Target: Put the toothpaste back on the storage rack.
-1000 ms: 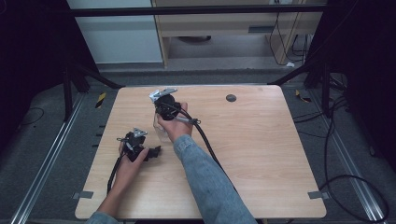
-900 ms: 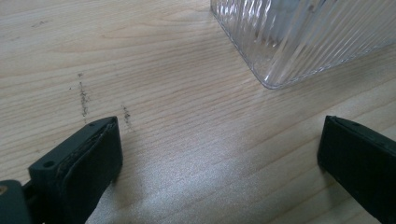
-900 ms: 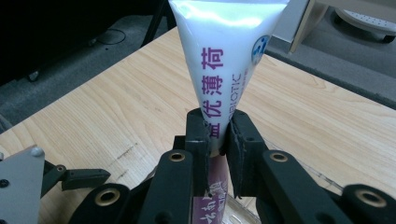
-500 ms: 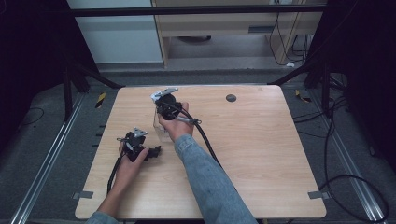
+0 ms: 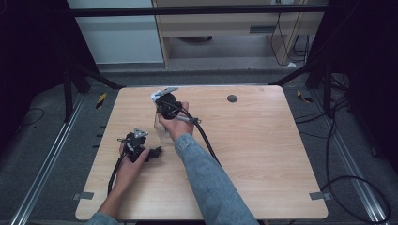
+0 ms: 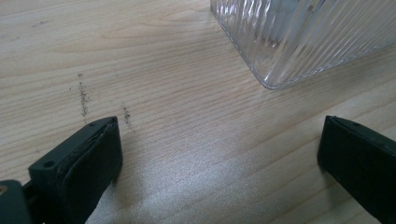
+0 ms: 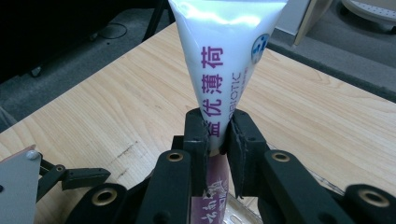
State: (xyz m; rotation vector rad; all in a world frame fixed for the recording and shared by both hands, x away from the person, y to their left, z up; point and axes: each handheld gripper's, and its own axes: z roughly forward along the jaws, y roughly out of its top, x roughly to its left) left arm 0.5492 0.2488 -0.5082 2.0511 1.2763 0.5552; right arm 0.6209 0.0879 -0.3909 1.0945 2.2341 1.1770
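The right gripper [image 7: 217,135] clamps a white toothpaste tube [image 7: 224,56] between its two black jaws, squeezing the tube's body so that its flat crimped end rises toward the far edge of the wooden table [image 7: 327,112]. The tube's lower end drops below the jaws toward a clear ribbed plastic container [image 6: 299,37], whose rim glints just under the gripper; whether the tube's end is already inside that container cannot be told. In the high view the right gripper [image 5: 164,104] sits over the left-centre of the table [image 5: 263,154], with the container [image 5: 162,131] just below the hand. The left gripper [image 6: 219,154] waits close by with its jaws spread wide and nothing between them, low over bare wood, the container's rounded corner a little ahead of it. In the high view the left gripper [image 5: 136,145] rests near the table's left edge. To finish well, the tube likely needs lowering straight down, kept upright and clear of the ribbed wall, and should be let go only once its end is seated. The idle gripper could steady the light container if it starts to slide or tip.
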